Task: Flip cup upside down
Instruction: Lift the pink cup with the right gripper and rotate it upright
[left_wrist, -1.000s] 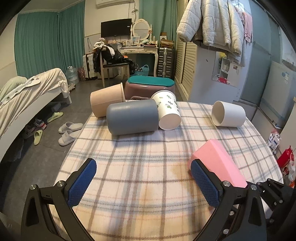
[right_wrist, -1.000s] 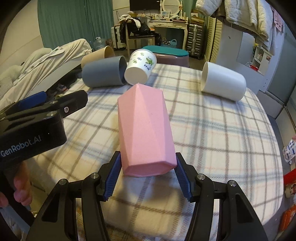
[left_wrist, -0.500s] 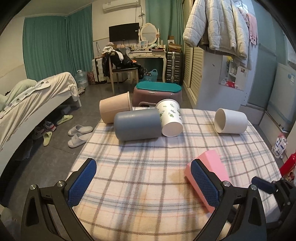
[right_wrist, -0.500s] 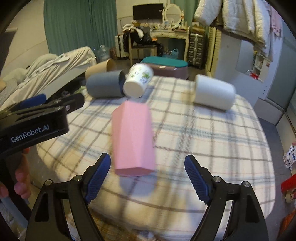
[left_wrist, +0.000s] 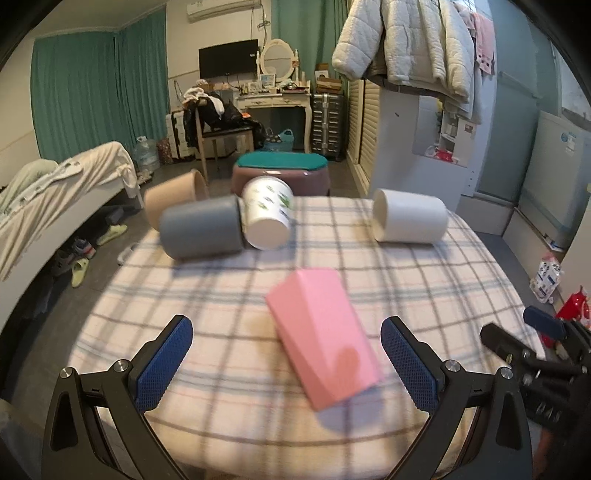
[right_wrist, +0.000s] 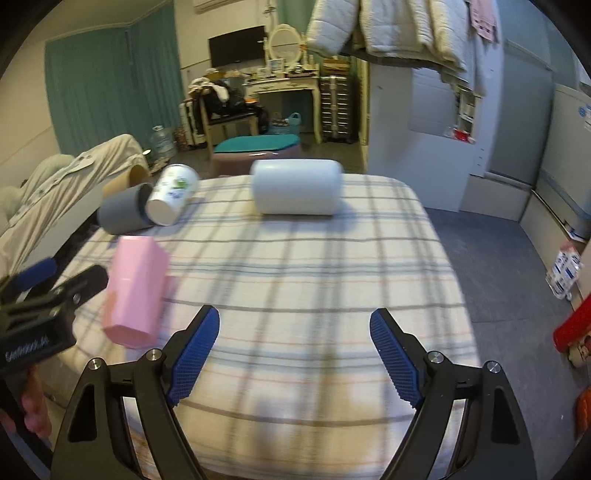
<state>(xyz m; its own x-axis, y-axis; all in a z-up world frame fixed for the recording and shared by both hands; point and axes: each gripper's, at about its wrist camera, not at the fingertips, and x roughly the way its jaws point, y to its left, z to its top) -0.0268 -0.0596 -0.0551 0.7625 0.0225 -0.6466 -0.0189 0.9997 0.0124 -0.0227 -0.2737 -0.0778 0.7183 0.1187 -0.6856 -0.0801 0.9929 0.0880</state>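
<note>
The pink faceted cup (left_wrist: 323, 341) lies on its side on the checked desk cloth (left_wrist: 221, 295), between the left gripper (left_wrist: 286, 360) jaws, untouched. Judged light, rigid, smooth plastic; take hold across opposite flat facets at mid-body. Left jaws wide open, empty. Right gripper (right_wrist: 295, 352) likewise open, holding nothing, cup off to its left.

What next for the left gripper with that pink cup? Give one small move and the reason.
Probably ease the left gripper forward and a little right so its open jaws straddle the pink cup, then close. The cup lies on its side on the checked tablecloth, in line with the gap but nearer the right finger, and the right gripper is open and off it.
</note>
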